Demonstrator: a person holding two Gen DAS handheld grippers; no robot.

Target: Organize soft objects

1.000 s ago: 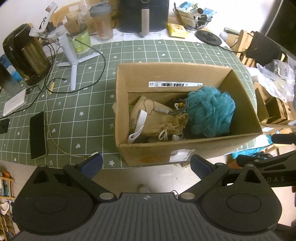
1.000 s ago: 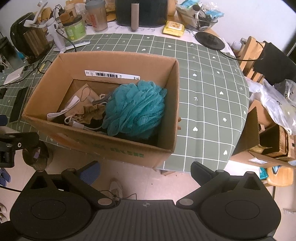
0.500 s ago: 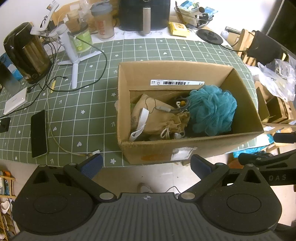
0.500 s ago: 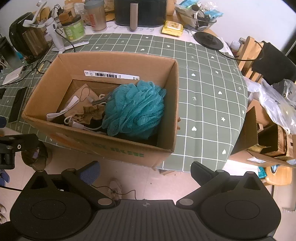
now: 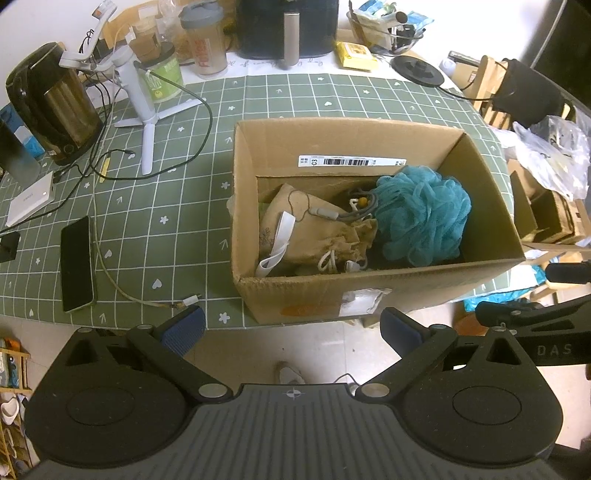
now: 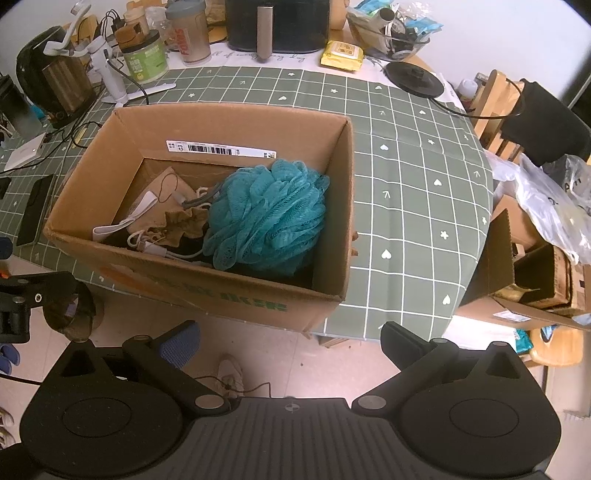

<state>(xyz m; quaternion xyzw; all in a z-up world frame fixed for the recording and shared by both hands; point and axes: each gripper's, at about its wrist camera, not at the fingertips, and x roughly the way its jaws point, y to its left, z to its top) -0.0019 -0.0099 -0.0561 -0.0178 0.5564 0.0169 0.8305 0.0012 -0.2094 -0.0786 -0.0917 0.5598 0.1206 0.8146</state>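
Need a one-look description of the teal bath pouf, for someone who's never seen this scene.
Find the open cardboard box on the green grid tablecloth. The bath pouf fills its right half, beside a tan drawstring bag. It is the only teal, ruffled mesh ball there.

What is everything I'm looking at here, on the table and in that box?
Cardboard box: one, brown, at table's near edge.
Bath pouf: one, teal, in box, right side.
Drawstring pouch: one, tan, in box, left side.
Tablecloth: one, green grid, covering table.
Phone: one, black, left of box.
Kettle: one, dark, far left.
Air fryer: one, black, far edge.
Wipes pack: one, yellow, far edge.
Left gripper: black, jaws open, empty.
Right gripper: black, jaws open, empty.
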